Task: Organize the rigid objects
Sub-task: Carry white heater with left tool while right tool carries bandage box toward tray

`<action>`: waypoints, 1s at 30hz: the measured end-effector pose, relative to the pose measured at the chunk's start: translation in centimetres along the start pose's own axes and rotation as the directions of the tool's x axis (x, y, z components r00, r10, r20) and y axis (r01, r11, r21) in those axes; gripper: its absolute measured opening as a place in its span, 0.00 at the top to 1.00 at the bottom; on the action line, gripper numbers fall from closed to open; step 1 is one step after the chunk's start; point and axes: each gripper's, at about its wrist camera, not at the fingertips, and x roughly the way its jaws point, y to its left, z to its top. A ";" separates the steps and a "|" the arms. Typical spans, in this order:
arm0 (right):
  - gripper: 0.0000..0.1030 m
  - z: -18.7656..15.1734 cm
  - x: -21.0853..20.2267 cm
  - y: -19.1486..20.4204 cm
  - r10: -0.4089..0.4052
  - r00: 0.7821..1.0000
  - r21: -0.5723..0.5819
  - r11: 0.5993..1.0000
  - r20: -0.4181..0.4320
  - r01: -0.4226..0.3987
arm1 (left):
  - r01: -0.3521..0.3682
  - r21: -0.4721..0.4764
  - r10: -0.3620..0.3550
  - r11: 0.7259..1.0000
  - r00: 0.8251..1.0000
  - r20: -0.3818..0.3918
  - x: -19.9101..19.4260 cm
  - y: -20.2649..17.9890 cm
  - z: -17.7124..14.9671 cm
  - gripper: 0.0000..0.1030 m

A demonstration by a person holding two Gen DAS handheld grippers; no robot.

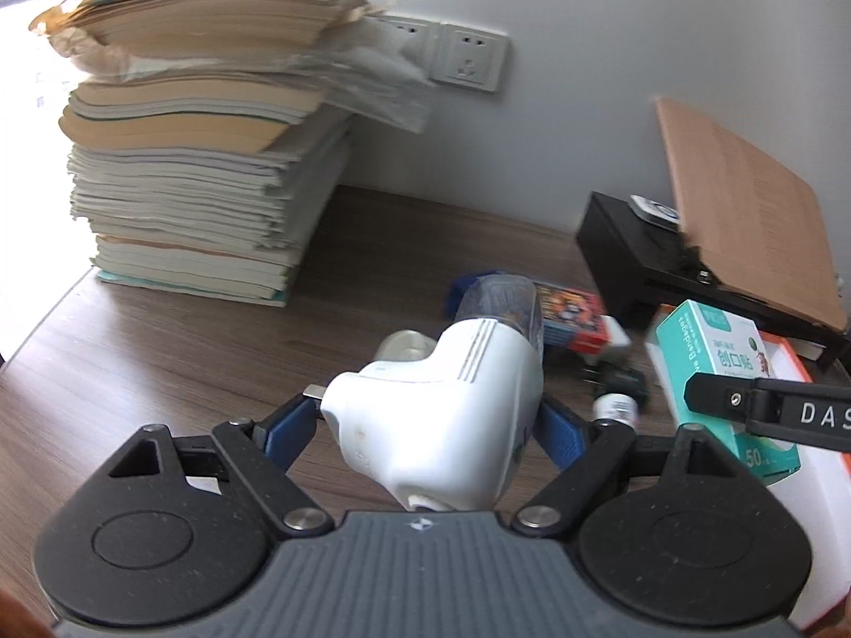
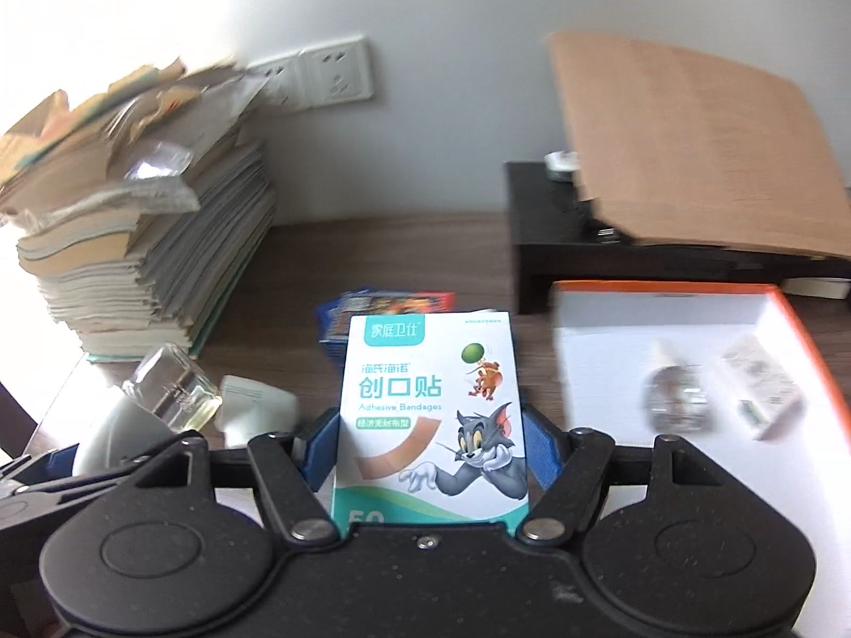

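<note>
Left wrist view: left tongs point(image 1: 425, 420) clamped on white plug-in device point(image 1: 441, 414), lifted above desk point(image 1: 159, 351). Right tongs point(image 2: 431, 446) clamped on bandage box point(image 2: 431, 414), beside white tray point(image 2: 595, 329). Advised: lower gently into bare tray space, clear of bottle point(image 2: 673, 399).

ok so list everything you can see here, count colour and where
white plug-in device: 1, white with clear bottle, in left gripper
bandage box: 1, white and teal, in right gripper
tray: 1, white with orange rim, right on desk
small bottle: 1, clear, in tray
small box: 1, white, in tray
paper stack: 1, beige and white, left by wall
black stand: 1, behind tray
wall sockets: 2, white
left gripper: black, blue pads
right gripper: black, blue pads
</note>
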 end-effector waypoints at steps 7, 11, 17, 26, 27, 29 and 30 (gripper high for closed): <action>0.19 -2.0 -3.5 -6.5 -0.067 0.998 0.046 0.997 0.018 0.066 | 0.056 0.056 -0.056 0.997 0.998 0.001 -1.1 -6.4 -1.2 0.14; 0.19 -2.8 -5.1 -9.8 -0.104 0.994 0.065 0.993 0.024 0.102 | 0.079 0.081 -0.078 0.994 0.997 -0.015 -1.4 -10.1 -2.4 0.14; 0.19 -3.3 -7.0 -14.2 -0.129 0.991 0.085 0.988 0.040 0.125 | 0.098 0.113 -0.096 0.989 0.995 -0.031 -1.7 -14.3 -3.9 0.14; 0.19 -4.5 -8.7 -18.7 -0.122 0.991 0.085 0.989 0.057 0.117 | 0.100 0.108 -0.098 0.989 0.995 -0.021 -2.3 -18.8 -4.9 0.14; 0.19 -4.5 -8.7 -19.0 -0.122 0.991 0.083 0.990 0.056 0.117 | 0.099 0.110 -0.098 0.989 0.995 -0.018 -2.3 -19.2 -5.0 0.14; 0.19 -4.6 -9.1 -19.5 -0.117 0.991 0.084 0.990 0.063 0.112 | 0.101 0.109 -0.100 0.989 0.995 -0.015 -2.5 -20.0 -5.1 0.14; 0.19 -4.6 -9.2 -19.8 -0.115 0.991 0.083 0.991 0.066 0.109 | 0.098 0.108 -0.098 0.989 0.995 -0.010 -2.6 -20.3 -5.1 0.14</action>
